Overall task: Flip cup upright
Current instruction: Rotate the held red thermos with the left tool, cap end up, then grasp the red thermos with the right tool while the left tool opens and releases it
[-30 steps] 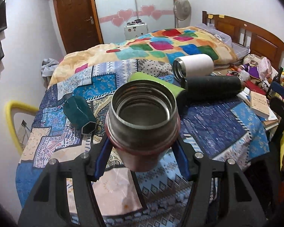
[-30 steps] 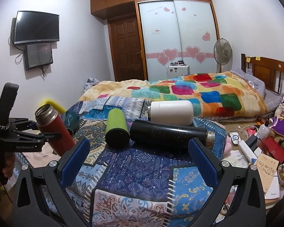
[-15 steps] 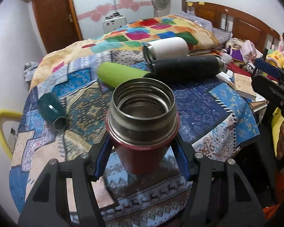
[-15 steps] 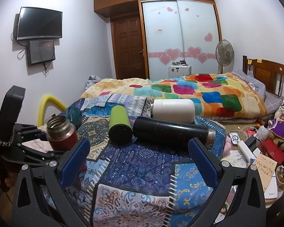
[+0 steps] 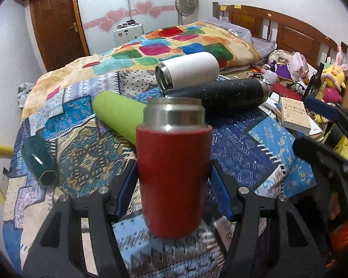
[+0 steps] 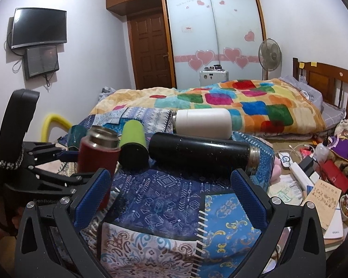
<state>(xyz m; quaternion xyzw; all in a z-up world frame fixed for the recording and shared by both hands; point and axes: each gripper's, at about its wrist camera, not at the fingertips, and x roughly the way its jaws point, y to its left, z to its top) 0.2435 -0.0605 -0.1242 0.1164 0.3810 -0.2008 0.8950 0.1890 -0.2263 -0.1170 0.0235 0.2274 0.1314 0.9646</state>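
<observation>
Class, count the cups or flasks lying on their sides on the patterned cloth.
4: white flask at the back, black flask just in front of it, green cup to their left, teal cup near the cloth's left edge. Others may be hidden.

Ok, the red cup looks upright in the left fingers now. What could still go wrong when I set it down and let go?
1. The red cup sits over a soft, wrinkled patterned cloth; it may well tip once the left gripper opens.
2. The green cup lies just behind it, so a nudge could set that rolling.
3. The open right gripper hovers nearby and could clip it.
</observation>
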